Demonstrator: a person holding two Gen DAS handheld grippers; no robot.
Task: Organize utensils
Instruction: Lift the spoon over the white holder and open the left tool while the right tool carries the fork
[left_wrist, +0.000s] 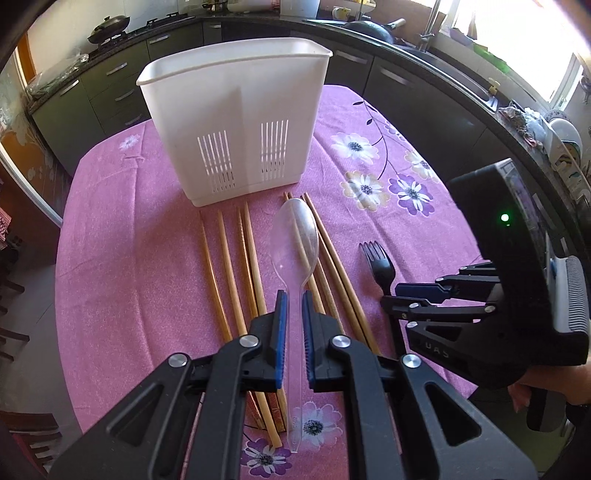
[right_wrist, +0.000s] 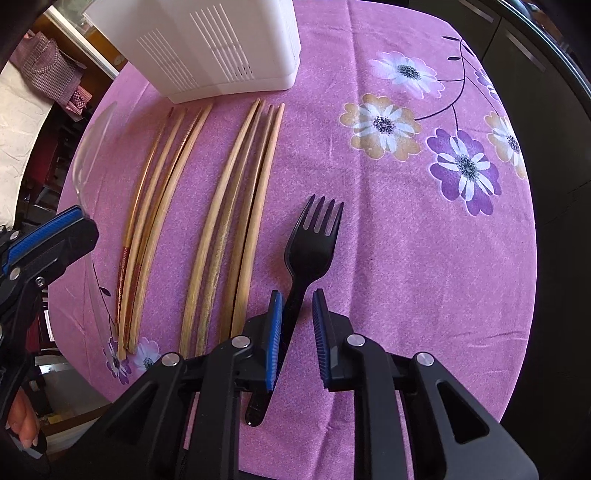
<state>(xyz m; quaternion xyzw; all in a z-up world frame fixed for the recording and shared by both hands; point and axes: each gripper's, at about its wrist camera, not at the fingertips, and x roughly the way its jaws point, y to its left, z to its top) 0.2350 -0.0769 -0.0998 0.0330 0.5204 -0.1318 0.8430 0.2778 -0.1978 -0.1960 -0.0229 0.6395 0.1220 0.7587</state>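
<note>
A white slotted utensil holder (left_wrist: 236, 122) stands at the far side of the table; it also shows in the right wrist view (right_wrist: 207, 44). Several wooden chopsticks (left_wrist: 236, 273) lie in front of it (right_wrist: 218, 206). My left gripper (left_wrist: 291, 299) is open, its blue pads either side of the handle of a clear plastic spoon (left_wrist: 297, 236), which appears raised above the chopsticks. My right gripper (right_wrist: 297, 299) is open around the handle of a black plastic fork (right_wrist: 310, 243) lying on the cloth. The fork (left_wrist: 378, 264) and right gripper (left_wrist: 397, 295) also show in the left wrist view.
The round table has a purple flowered cloth (left_wrist: 147, 258). Dark kitchen cabinets (left_wrist: 424, 96), a counter with a sink and a wok surround it. The left gripper (right_wrist: 70, 221) shows at the left edge of the right wrist view.
</note>
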